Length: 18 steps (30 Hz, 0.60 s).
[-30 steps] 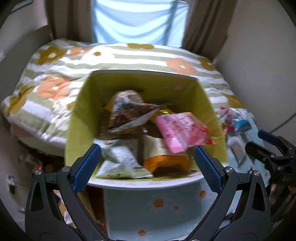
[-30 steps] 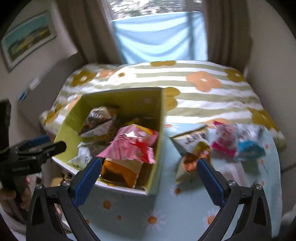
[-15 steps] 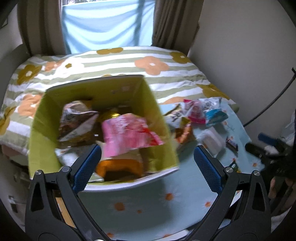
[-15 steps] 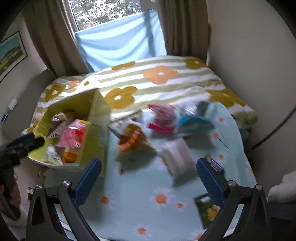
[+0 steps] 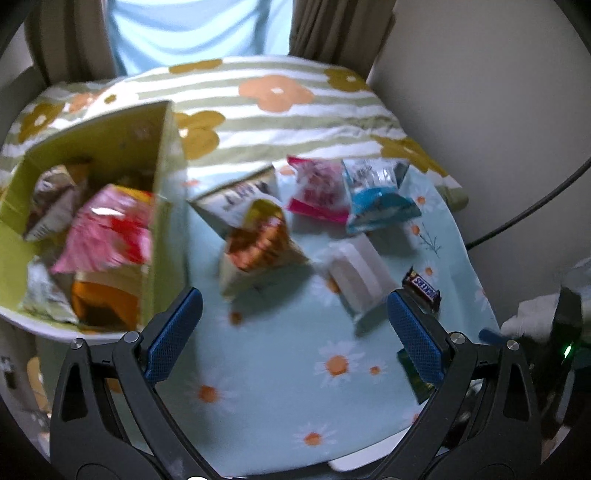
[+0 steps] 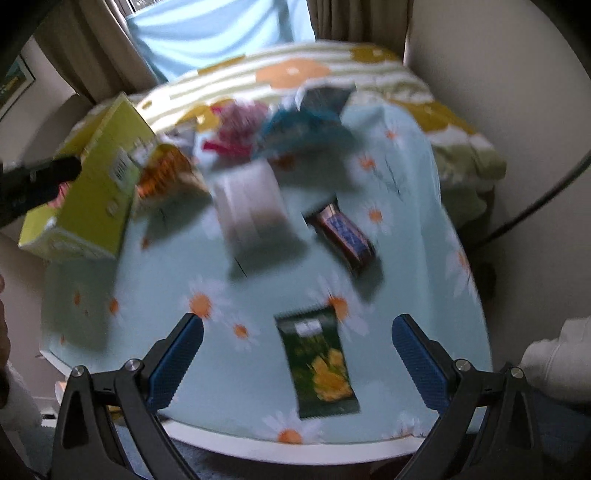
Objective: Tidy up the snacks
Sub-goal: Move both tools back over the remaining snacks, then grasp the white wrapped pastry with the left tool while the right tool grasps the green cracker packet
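1. Now hovering above the table (image 5: pixel 280 373), left gripper (image 5: pixel 293 328) spread wide, blue pads (image 5: pixel 171 334) holding nothing.
2. Likewise spread wide and holding nothing, right gripper (image 6: pixel 297 354), over the near edge of the daisy-print cloth (image 6: pixel 402 206).
3. Lying flat between the right gripper's pads (image 6: pixel 419 363): a dark green packet (image 6: pixel 319 360) with yellow print.
4. Sitting at the table's left side: a yellow-green box (image 5: pixel 159 206), already holding a pink bag (image 5: pixel 110 232), an orange packet (image 5: pixel 103 299) and further wrappers, blurred.
5. Just right of the box: an orange-brown bag (image 5: pixel 258 243) resting against a white-and-dark pouch (image 5: pixel 236 199).
6. Further back, side by side and touching: a magenta packet (image 5: pixel 319 190) and a blue packet (image 5: pixel 378 192).
7. Near the table's centre: a white pack (image 5: pixel 356 275), with a Snickers bar (image 5: pixel 421 288) just to its right.
8. Behind the table: a striped, flowered bedspread (image 5: pixel 280 107) and curtains (image 5: pixel 340 29).
9. Heavily smeared by motion in the right wrist view, so finer print unreadable.
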Available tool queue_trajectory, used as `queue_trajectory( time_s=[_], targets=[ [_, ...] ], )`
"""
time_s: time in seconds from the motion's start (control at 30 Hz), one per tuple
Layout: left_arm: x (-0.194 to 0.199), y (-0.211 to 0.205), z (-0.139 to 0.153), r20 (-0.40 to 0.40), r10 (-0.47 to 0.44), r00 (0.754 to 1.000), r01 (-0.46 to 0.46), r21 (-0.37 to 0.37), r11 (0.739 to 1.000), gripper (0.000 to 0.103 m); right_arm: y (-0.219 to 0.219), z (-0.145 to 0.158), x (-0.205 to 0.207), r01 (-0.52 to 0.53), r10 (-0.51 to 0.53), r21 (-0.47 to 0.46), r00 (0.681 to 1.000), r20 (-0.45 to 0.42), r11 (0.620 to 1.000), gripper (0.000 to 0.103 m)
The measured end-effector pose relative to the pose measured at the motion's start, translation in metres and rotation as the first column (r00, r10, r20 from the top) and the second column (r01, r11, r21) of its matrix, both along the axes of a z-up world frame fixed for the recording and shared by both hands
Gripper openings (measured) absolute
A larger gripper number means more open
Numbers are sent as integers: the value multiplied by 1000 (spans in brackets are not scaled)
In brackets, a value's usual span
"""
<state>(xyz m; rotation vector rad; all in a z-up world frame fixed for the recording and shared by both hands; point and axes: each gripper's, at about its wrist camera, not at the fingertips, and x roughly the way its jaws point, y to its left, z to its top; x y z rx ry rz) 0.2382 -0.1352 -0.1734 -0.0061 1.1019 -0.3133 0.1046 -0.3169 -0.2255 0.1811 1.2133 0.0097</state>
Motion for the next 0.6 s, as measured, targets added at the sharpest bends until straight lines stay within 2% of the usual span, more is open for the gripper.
queue_trajectory(
  time_s=[0.07,0.17,0.23,0.47,0.53,0.6],
  targets=[
    [-1,-14,-11,-24,18,1000,-18,6,1000,99,-3,-15,-3,-23,22,-5,999,-40,1000,100],
    [-1,-32,-25,-60,47,997,-47,4,999,99,-2,-31,-6,-74,73,-8,995,-70,997,91],
    [0,-41,-33,-77,62,995,-61,7,998,99,-2,-39,-8,-98,97,2,992,-82,995,76],
    [15,-75,-54,-109,90,990,-84,55,995,99,-2,-54,-12,-125,125,7,988,-94,992,71],
    [19,-83,-60,-116,85,990,-77,70,995,99,-1,-59,-11,-130,130,4,986,-103,992,62],
    [26,-91,-67,-125,79,989,-69,82,994,99,0,-63,-12,-136,134,-5,985,-107,991,60]
  ],
)
